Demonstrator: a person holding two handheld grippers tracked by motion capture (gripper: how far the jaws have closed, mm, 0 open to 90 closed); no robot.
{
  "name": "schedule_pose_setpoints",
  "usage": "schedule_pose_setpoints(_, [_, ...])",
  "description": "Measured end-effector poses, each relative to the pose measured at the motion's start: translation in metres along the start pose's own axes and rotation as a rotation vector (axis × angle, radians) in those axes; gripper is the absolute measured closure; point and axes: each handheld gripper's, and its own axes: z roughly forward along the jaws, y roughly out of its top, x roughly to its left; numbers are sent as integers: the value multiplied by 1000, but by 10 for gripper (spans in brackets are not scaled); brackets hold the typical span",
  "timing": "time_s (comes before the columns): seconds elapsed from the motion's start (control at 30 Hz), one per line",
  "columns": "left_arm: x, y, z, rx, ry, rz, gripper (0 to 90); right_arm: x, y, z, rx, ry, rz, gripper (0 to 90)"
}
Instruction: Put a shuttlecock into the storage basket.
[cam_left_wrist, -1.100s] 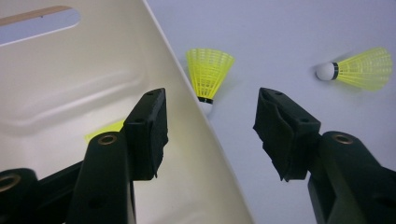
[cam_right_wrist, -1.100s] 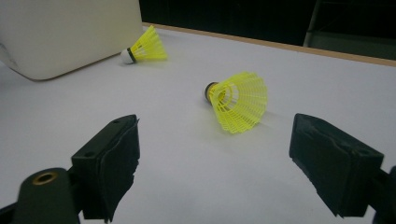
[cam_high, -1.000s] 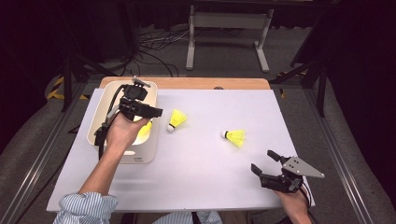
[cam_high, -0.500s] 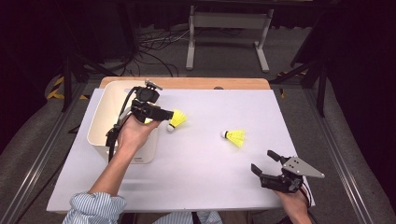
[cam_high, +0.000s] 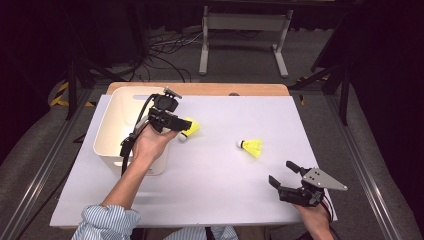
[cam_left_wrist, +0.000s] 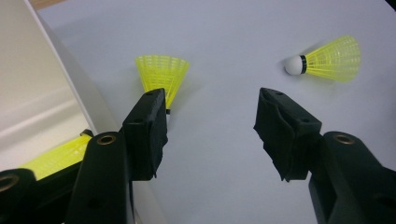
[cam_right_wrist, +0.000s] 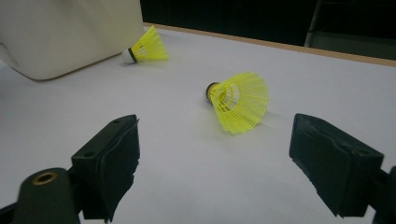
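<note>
White sheeting (cam_high: 210, 180) covers the table, with a strip of wooden edge (cam_high: 200, 89) showing along its far side. Dark floor lies beyond, strewn with black cables (cam_high: 165, 47), and a pale metal stand (cam_high: 243, 30) sits there; metal rails run along both sides of the table.

Counted up: one bin, three shuttlecocks, two grippers.

At the left stands a cream plastic bin (cam_high: 112, 132), open-topped. In the left gripper view one yellow shuttlecock (cam_left_wrist: 56, 158) lies inside it, partly hidden behind the gripper's own body. The left gripper (cam_high: 182, 125) hovers at the bin's right rim, held by a hand on a striped sleeve (cam_high: 102, 225), its cable looping down the forearm. Its jaws stand wide apart with nothing between them. A second yellow shuttlecock (cam_high: 190, 129) lies on the sheet just beside the bin, right under the jaw tips; in the left gripper view one jaw covers its cork end.

Further right, near the middle of the sheet, the third shuttlecock (cam_high: 251, 147) lies on its side, well apart from both grippers, cork pointing left.

At the near right edge the right gripper (cam_high: 284, 176) rests low over the sheet, grey plate on top, jaws spread wide and empty, pointing towards that third shuttlecock.
</note>
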Motion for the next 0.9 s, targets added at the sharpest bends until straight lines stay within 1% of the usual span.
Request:
schedule_pose_setpoints(0.53, [-15,5,14,19,1,23,431,0,0,0,-1,2,-1,168])
schedule_pose_setpoints(0.7, [-18,7,19,34,11,27,428,0,0,0,-1,4,0,168])
schedule_pose_setpoints(0.83, [-19,8,24,42,13,22,426,0,0,0,-1,5,-1,168])
schedule_pose_setpoints(0.9, [-19,9,27,53,13,22,425,0,0,0,-2,5,-1,168])
